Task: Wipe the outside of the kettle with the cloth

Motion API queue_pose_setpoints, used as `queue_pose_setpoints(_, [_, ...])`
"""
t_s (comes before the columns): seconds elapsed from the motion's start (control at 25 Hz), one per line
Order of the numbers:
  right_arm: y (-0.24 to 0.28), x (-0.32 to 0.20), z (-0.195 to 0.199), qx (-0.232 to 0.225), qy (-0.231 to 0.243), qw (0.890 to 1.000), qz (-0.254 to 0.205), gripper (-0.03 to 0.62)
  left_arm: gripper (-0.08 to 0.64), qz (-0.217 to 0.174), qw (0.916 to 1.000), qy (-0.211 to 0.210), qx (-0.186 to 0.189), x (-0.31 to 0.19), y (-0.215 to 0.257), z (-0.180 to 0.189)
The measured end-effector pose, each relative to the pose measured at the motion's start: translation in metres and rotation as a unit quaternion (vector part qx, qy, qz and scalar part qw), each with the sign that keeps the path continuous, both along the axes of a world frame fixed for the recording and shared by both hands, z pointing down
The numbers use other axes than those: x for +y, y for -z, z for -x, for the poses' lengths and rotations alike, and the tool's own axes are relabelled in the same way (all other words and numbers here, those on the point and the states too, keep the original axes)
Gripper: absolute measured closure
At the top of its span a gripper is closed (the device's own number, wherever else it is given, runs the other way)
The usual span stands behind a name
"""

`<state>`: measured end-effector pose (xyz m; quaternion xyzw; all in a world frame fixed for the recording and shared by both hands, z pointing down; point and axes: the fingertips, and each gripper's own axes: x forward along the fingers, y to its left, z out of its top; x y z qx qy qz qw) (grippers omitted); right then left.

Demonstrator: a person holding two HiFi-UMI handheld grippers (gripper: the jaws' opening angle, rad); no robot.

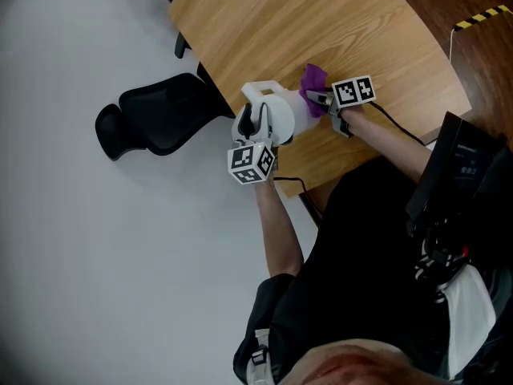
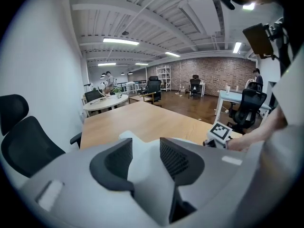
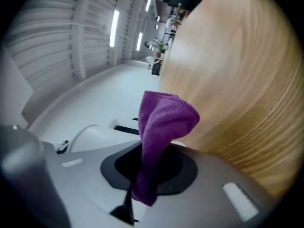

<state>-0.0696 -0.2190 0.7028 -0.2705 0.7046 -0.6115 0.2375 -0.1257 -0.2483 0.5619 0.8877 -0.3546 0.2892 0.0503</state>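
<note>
The kettle (image 1: 276,112) stands on the table (image 1: 264,22) near its edge; its inside cannot be seen. The left gripper (image 1: 255,135) grips it from 7 o'clock, the white body filling the narrow gap between the pads. The right gripper (image 1: 319,99), at the kettle's 2 o'clock, is clamped on the cloth (image 1: 314,77), which lies just beside the kettle's wall. A chair (image 1: 156,119) stands at 9 o'clock. Only the right gripper view shows the purple fold poking past the jaws; only the left gripper view shows a brick wall (image 2: 213,75) far beyond.
</note>
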Motion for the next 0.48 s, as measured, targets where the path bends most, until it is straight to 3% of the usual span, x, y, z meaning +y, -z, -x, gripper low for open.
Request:
queue_pose_setpoints(0.08, [-0.043,0.000,0.009,0.037,0.034,0.997,0.052,0.526,0.474,-0.010,0.9999,-0.012,0.001,0.001,0.000,0.001])
queue_pose_setpoints(0.16, [-0.059,-0.003,0.017,0.056,0.063,0.994,0.067,0.526,0.473,-0.012,0.9992,-0.037,0.002,-0.001,0.000,0.003])
queue_pose_setpoints(0.36, [-0.057,0.024,0.025,0.084,0.101,0.990,0.054,0.540,0.493,0.013,0.9884,-0.151,0.011,0.007,-0.002,-0.006])
queue_pose_setpoints(0.48, [-0.052,0.043,0.024,0.060,0.090,0.993,0.048,0.534,0.502,0.023,0.9890,-0.146,0.012,0.008,0.004,-0.008])
